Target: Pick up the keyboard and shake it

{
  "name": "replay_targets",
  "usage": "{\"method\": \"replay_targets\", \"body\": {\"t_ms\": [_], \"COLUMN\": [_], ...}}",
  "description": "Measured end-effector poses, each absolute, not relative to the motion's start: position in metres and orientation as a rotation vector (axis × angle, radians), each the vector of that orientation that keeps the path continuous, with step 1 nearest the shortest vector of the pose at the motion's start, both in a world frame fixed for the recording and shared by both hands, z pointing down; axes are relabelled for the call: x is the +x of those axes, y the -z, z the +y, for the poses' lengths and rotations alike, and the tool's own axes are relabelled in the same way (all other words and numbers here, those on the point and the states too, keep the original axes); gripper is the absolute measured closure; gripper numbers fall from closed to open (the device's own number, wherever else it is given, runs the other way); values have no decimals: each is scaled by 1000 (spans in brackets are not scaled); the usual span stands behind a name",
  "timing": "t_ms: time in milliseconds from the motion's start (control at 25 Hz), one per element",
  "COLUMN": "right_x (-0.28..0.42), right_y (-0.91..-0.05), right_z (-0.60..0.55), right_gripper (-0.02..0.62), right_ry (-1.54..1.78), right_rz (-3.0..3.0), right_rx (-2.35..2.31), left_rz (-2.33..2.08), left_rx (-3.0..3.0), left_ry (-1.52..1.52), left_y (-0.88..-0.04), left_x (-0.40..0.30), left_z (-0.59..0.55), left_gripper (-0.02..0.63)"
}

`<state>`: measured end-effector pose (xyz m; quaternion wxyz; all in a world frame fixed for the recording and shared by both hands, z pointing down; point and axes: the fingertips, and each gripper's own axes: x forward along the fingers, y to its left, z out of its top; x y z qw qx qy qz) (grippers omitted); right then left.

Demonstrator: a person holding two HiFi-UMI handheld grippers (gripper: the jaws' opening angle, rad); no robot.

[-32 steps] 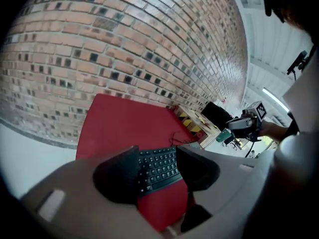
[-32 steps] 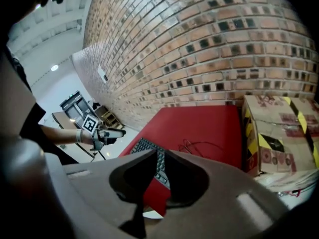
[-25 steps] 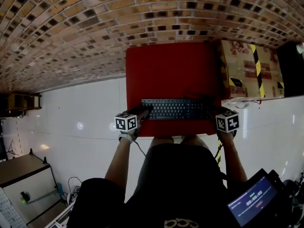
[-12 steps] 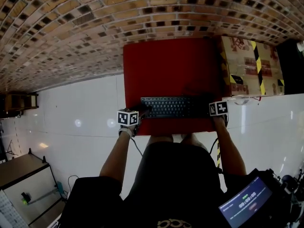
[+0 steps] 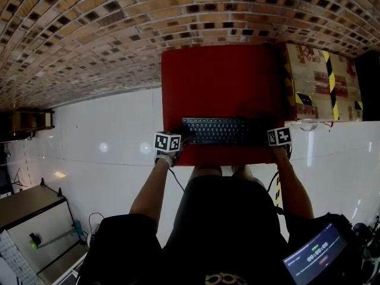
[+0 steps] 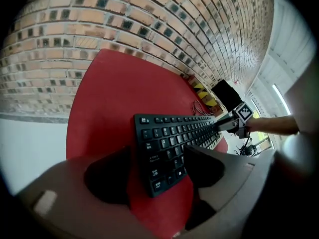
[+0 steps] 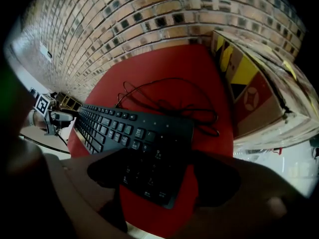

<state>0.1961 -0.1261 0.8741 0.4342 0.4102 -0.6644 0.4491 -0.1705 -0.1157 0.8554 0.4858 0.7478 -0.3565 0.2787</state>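
L claw (image 6: 159, 156), R claw (image 7: 157, 163) just opened astride keyboard (image 5: 222, 131); screen (image 5: 314, 253) only in head view

Keyboard (image 5: 224, 131): black body, black keys, white legends.
Cable (image 7: 169, 96): black.
Table top (image 5: 217, 79) under the keyboard: uniform red.
Wall (image 5: 89, 34), upper part of the frame: tan and brown brick, pale joints, many bricks with a dark square inset.
Floor (image 5: 107, 135), left: glossy white.
Box (image 5: 309, 82), upper right: brown cardboard with yellow-and-black diagonal striped tape.
Left gripper (image 6: 158, 169) and right gripper (image 7: 167, 177): white cubes with black square markers; black jaw pads.
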Motion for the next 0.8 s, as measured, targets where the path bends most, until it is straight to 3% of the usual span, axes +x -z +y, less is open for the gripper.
{"method": "replay_targets", "body": {"t_ms": [280, 400, 600, 800], "right_x": [193, 194, 197, 199], "right_y": [-874, -874, -873, -871], "right_z": [-125, -127, -125, -118], "right_gripper": [193, 199, 224, 224], "right_ry": [-1126, -1122, -1110, -1088], "right_rz": [-1644, -1646, -1706, -1768], "right_rx": [996, 971, 928, 838], "left_rz": [-817, -780, -592, -325], "left_rx": [1811, 1800, 1785, 1801], "left_ry": [-711, -632, -601, -624], "left_y": [-862, -861, -847, -819], "left_x": [-166, -168, -158, -156], "left_z": [-117, -120, -98, -47], "left_gripper": [289, 349, 287, 297]}}
